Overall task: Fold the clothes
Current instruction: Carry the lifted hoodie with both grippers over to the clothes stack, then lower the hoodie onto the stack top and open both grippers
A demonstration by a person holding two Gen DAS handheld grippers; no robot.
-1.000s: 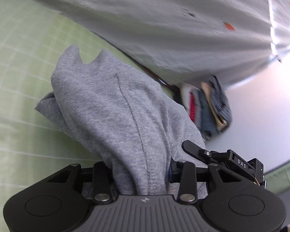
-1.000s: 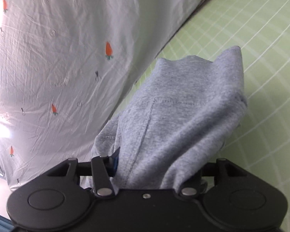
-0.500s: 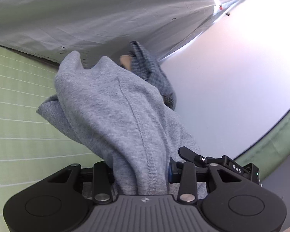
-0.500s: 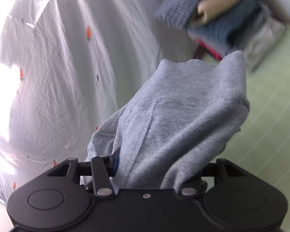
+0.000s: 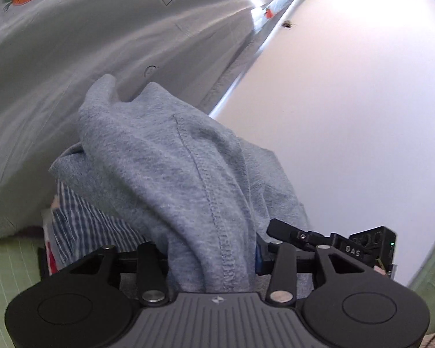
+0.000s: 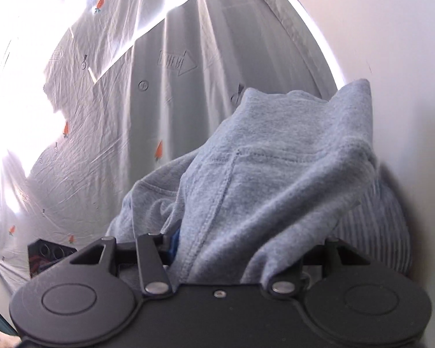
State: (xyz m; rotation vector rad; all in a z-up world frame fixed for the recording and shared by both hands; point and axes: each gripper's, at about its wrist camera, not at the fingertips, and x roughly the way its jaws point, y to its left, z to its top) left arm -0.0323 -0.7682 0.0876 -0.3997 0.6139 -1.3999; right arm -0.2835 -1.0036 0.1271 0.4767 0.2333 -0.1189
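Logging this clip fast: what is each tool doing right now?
Left tool: closed on the grey garment.
Right tool: closed on the same grey garment.

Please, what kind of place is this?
Probably a room in a home: a carrot-print curtain hangs beside a plain white wall, and a green checked mat lies below, with striped clothes on it.
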